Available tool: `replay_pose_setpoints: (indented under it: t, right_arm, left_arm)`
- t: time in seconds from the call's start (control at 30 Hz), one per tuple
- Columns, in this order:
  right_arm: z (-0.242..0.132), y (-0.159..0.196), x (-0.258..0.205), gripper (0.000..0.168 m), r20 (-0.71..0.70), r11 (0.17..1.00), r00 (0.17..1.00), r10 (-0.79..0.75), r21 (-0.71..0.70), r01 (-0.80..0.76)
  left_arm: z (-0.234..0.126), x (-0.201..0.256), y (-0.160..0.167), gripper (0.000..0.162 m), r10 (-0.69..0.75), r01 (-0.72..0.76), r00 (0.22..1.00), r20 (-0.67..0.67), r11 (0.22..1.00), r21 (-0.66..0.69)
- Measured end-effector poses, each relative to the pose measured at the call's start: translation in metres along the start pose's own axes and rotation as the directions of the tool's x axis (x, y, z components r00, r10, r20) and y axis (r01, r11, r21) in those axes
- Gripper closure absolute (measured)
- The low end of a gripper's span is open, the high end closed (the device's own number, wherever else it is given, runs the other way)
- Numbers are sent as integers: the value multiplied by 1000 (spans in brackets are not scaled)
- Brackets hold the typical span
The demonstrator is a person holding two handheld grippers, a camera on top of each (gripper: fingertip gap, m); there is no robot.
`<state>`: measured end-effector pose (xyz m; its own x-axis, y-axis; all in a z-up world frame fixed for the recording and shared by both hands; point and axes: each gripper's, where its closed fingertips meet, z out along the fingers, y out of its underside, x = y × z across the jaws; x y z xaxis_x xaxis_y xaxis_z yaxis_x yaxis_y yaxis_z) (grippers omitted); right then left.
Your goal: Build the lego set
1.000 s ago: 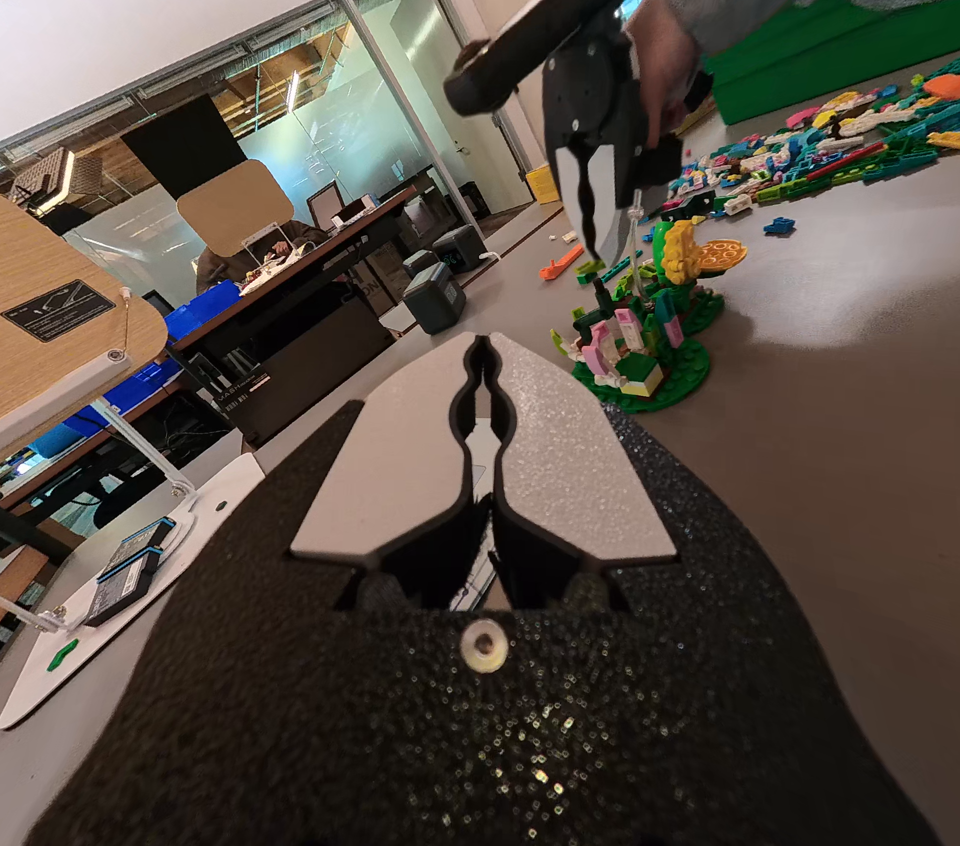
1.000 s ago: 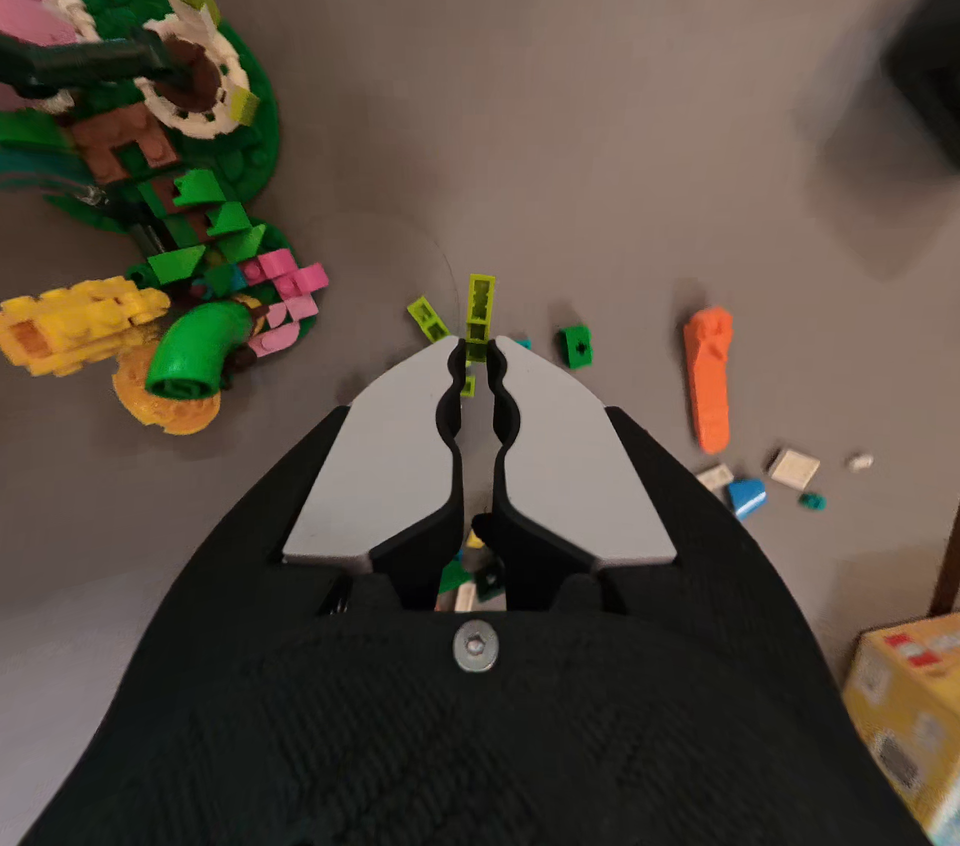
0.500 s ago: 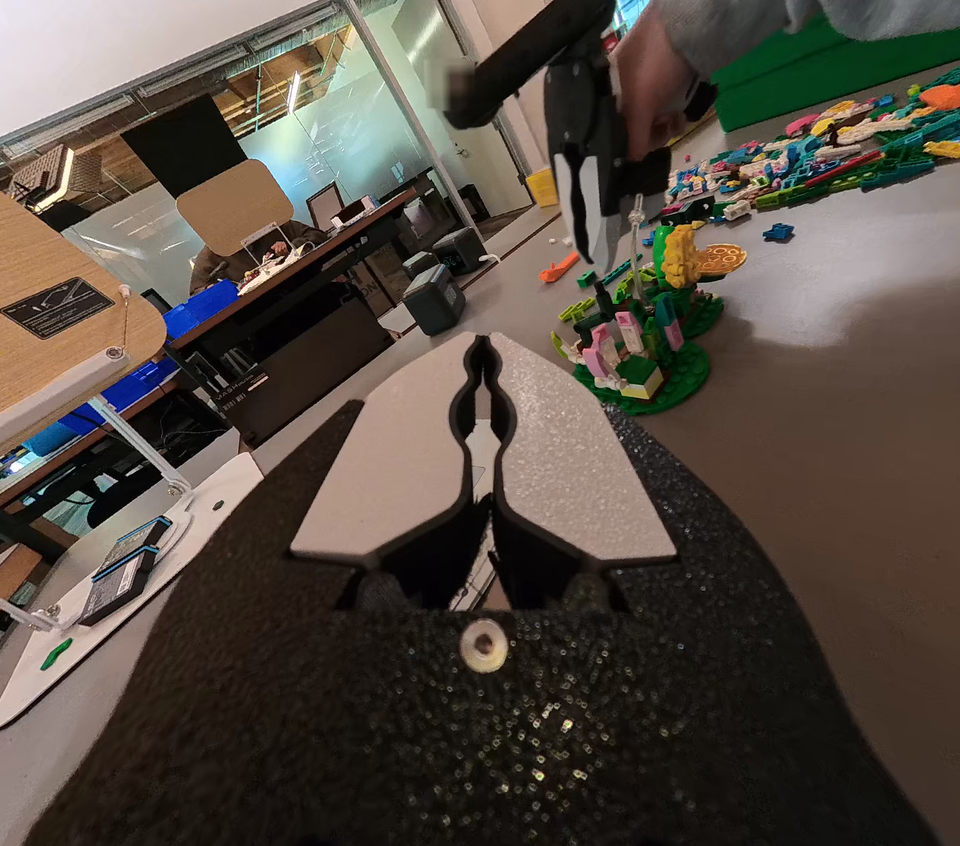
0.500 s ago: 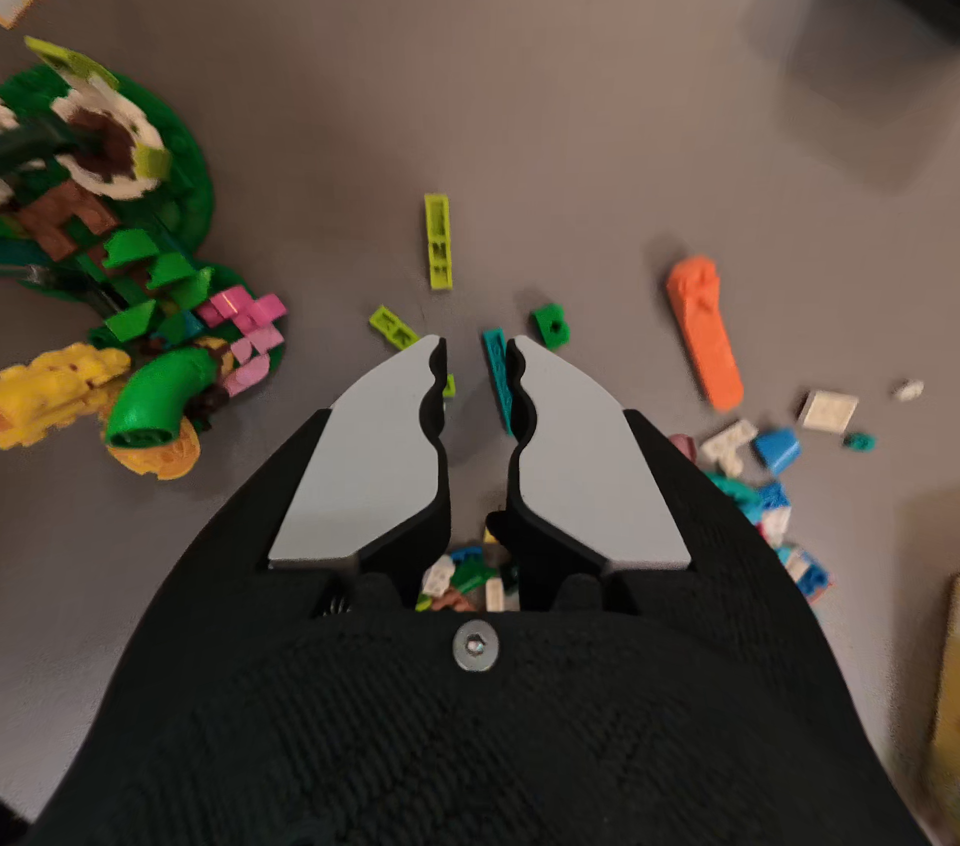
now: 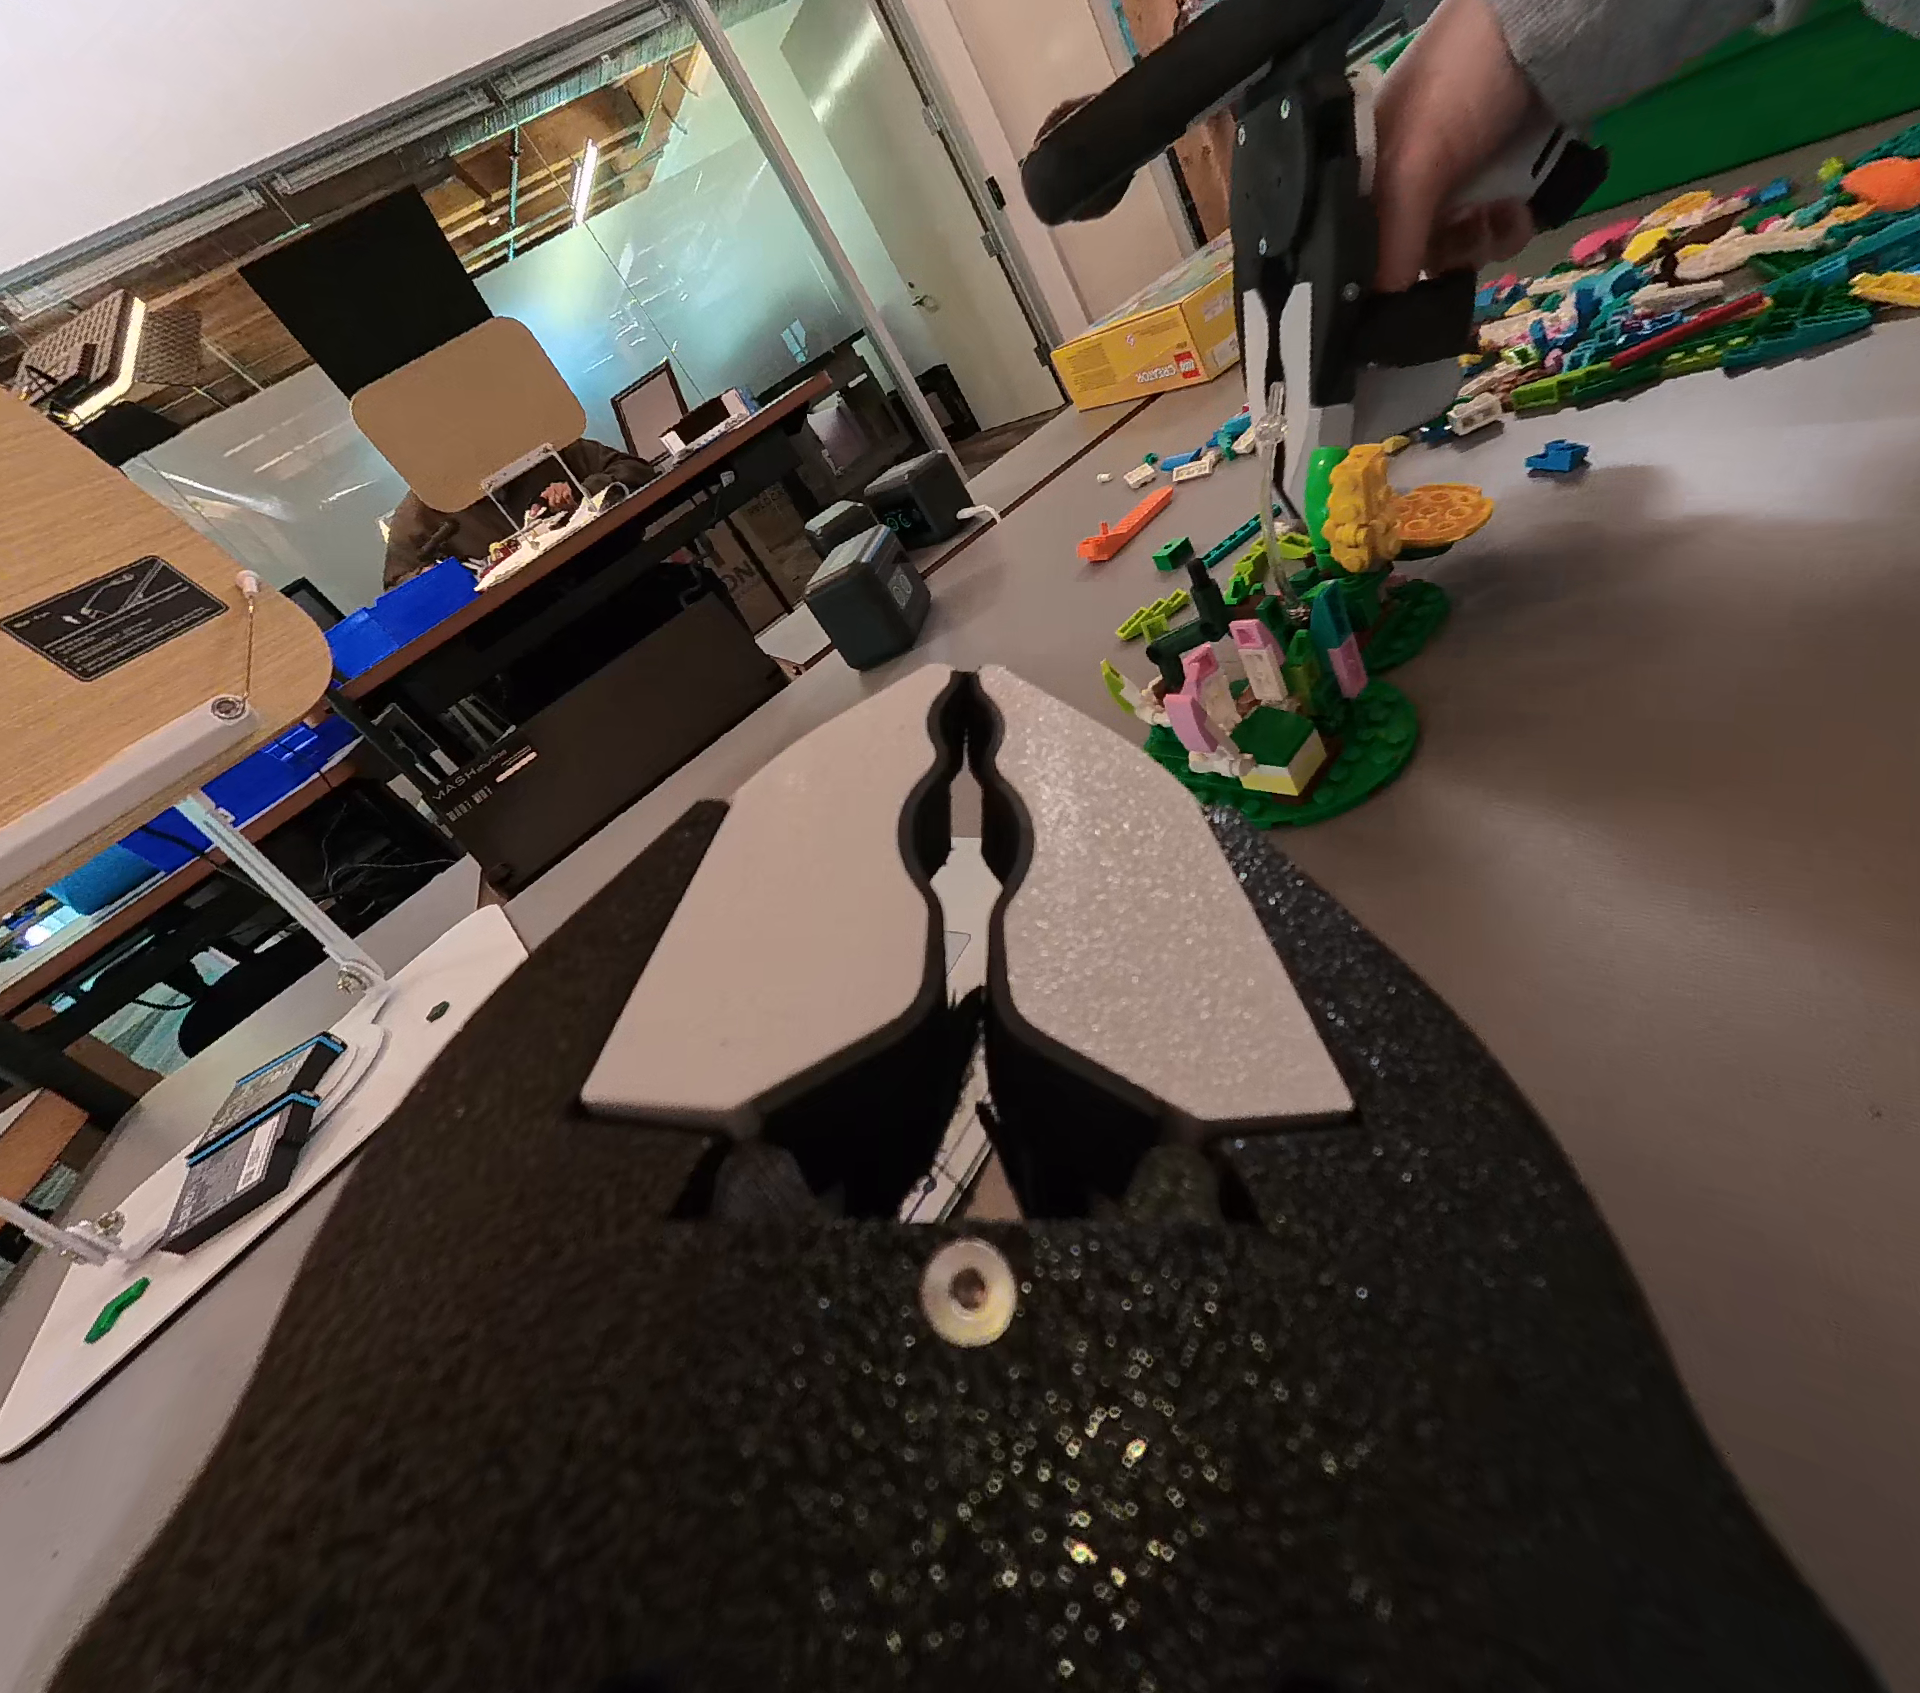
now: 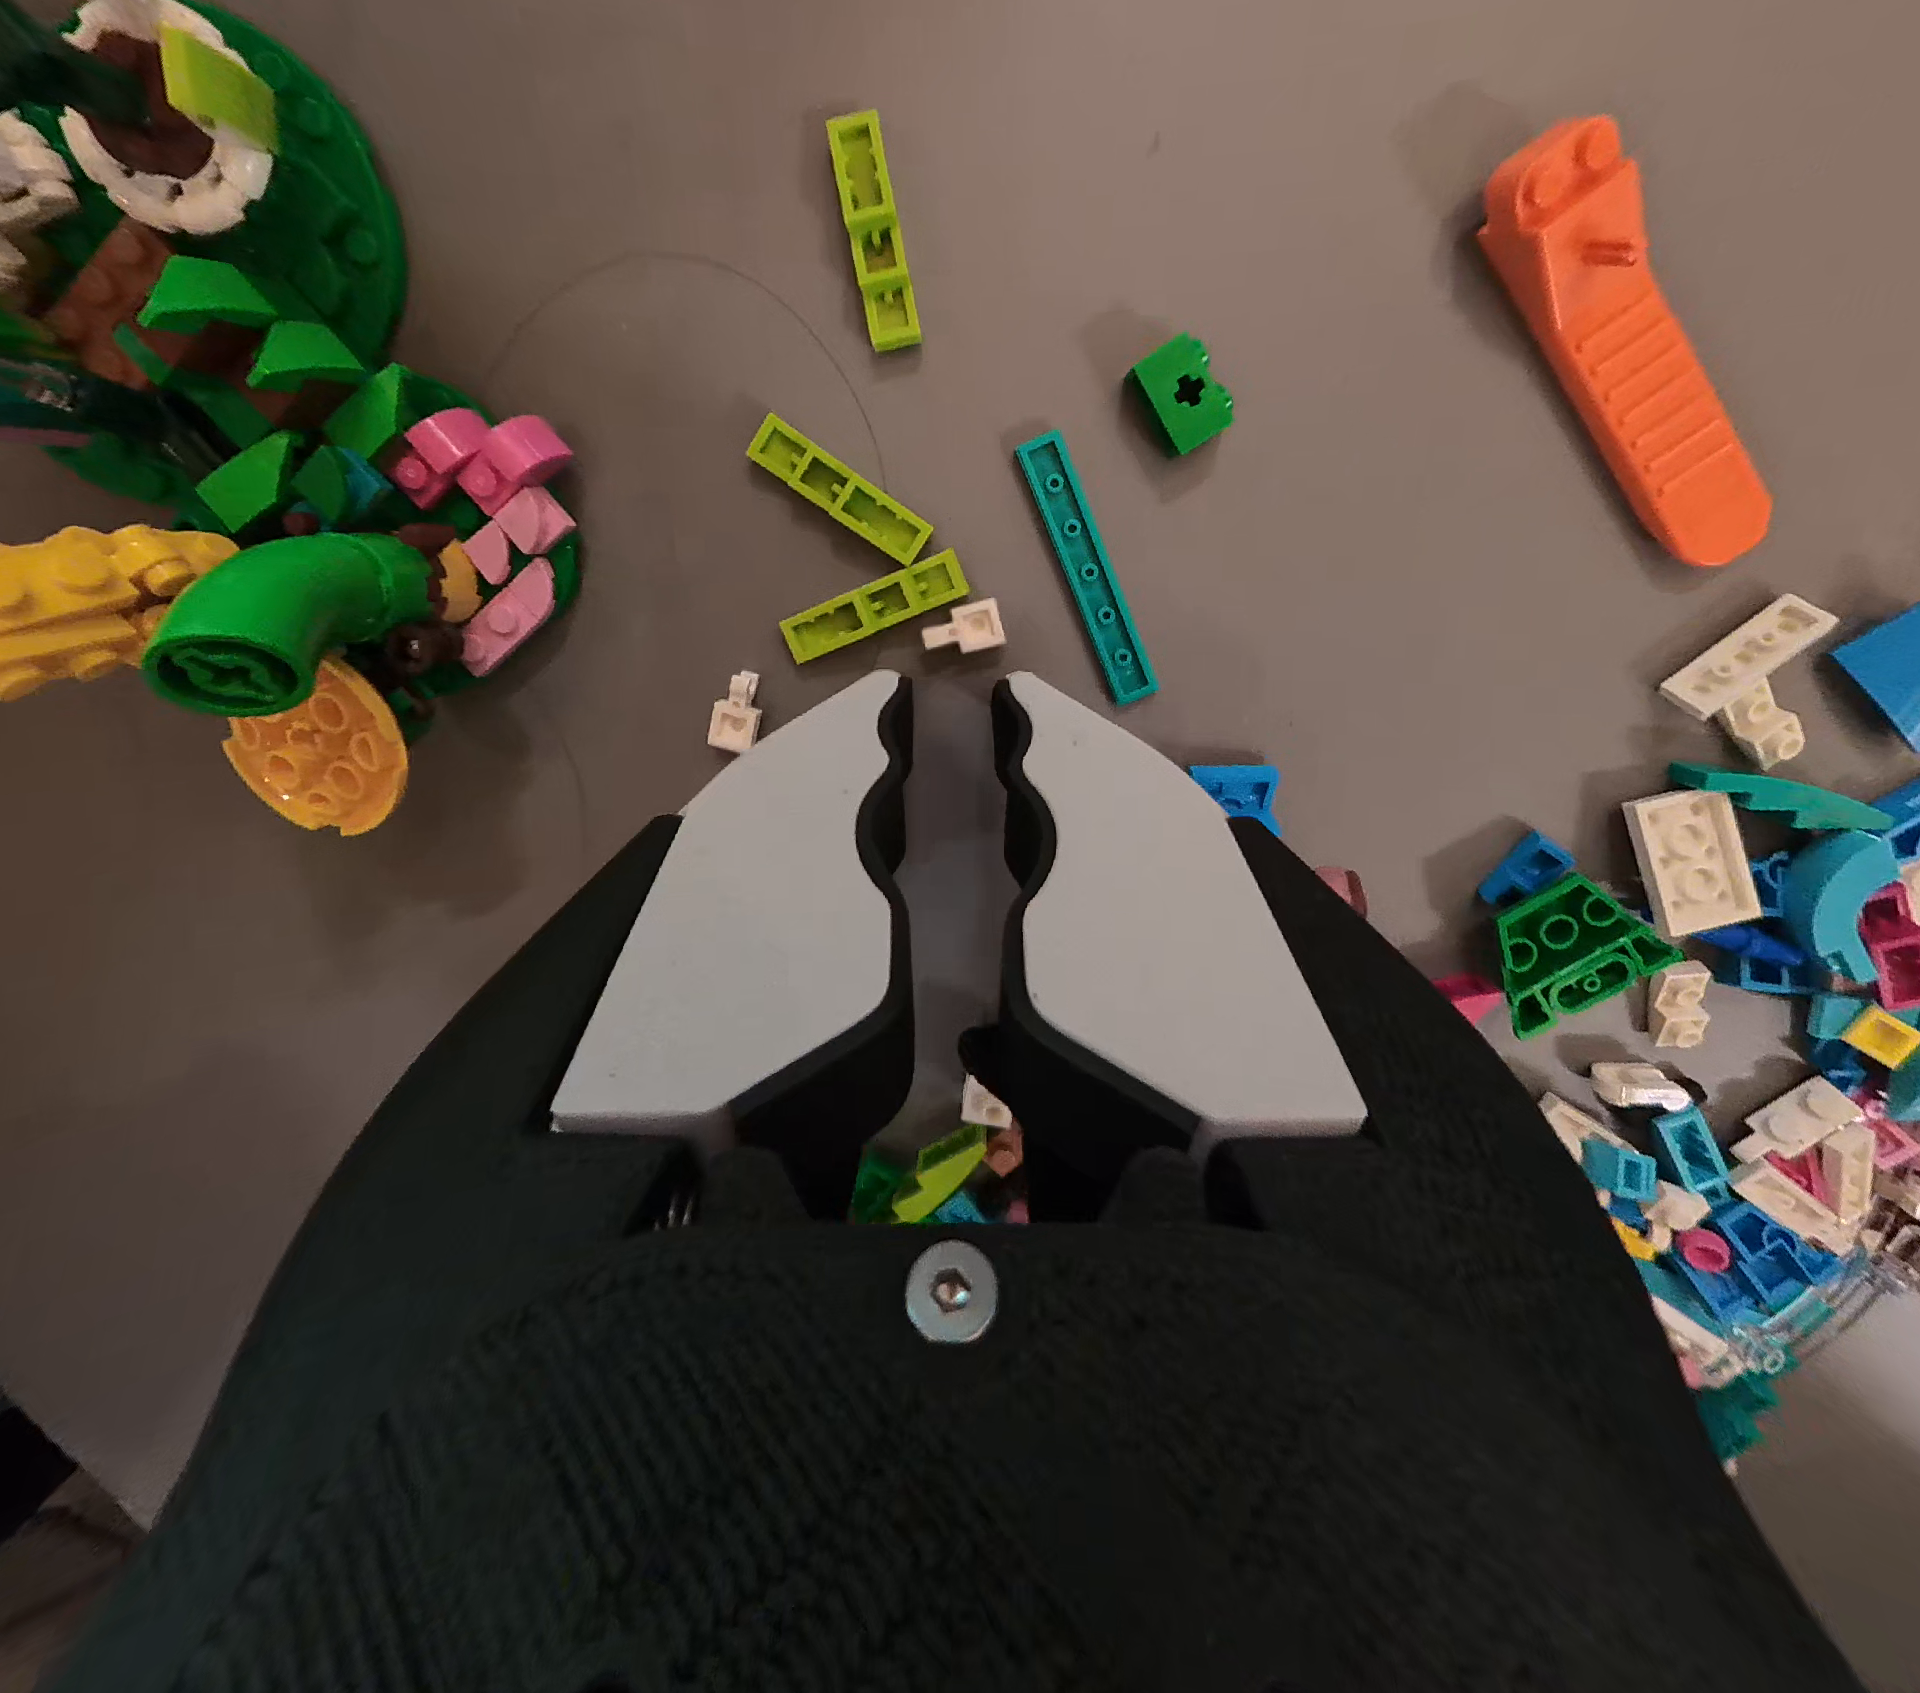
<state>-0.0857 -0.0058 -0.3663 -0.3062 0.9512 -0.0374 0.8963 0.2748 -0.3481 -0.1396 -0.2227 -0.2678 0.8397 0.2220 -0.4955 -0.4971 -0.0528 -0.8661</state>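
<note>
Two grippers in view, taken one camera at a time.

Left wrist view: left gripper (image 5: 971,687) low over the grey table (image 5: 1662,864), tilted, tips pressed together with nothing between them. Ahead and to the right stands the lego build (image 5: 1288,677) on green round bases, with pink, white and lime pieces and a yellow part on top. Right gripper (image 5: 1294,438) hangs just behind it, pointing down, held by a hand (image 5: 1444,116) in a grey sleeve; whether it touches the build cannot be told. A yellow box (image 5: 1143,355) lies further back, and the loose brick pile (image 5: 1714,313) spreads to the far right. An orange separator tool (image 5: 1127,523) lies on the table left of the build.

Right wrist view: right gripper (image 6: 951,687) looks straight down, tips spread a little apart, gripping nothing. Just beyond the tips lies a small white clip piece (image 6: 966,627), touching one lime plate (image 6: 875,604). A second lime plate (image 6: 837,486) and a third (image 6: 873,228) lie further out. A teal strip (image 6: 1086,565) lies just right of the tips, a green brick (image 6: 1182,392) beyond it, the orange separator tool (image 6: 1621,339) well right. Another white clip (image 6: 736,713) sits beside the left finger. The lego build (image 6: 239,396) fills the left edge; the brick pile (image 6: 1745,968) fills the lower right.
</note>
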Motion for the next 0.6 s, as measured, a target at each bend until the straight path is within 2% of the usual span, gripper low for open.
replay_pose_setpoints:
  t: [0.03, 0.33, 0.47, 0.6]
  right_arm:
    - [1, -1, 0, 156, 5, 1000, 1000, 2, 2, -2]
    - [-2, -1, -2, 155, 31, 1000, 1000, 4, -10, -4]
    - [-12, 3, -6, 155, 51, 995, 994, -99, -23, 101]
    - [-14, 7, -17, 152, 39, 934, 933, -357, -10, 358]
  left_arm:
    - [0, 0, 0, 162, 0, 0, 1000, 0, 1000, 0]
    - [0, 1, -1, 162, 0, 0, 1000, 0, 1000, 1]
    - [0, 1, -1, 162, -2, 2, 1000, -1, 1000, 2]
    - [0, 1, -1, 162, 0, 0, 1000, -2, 1000, 2]
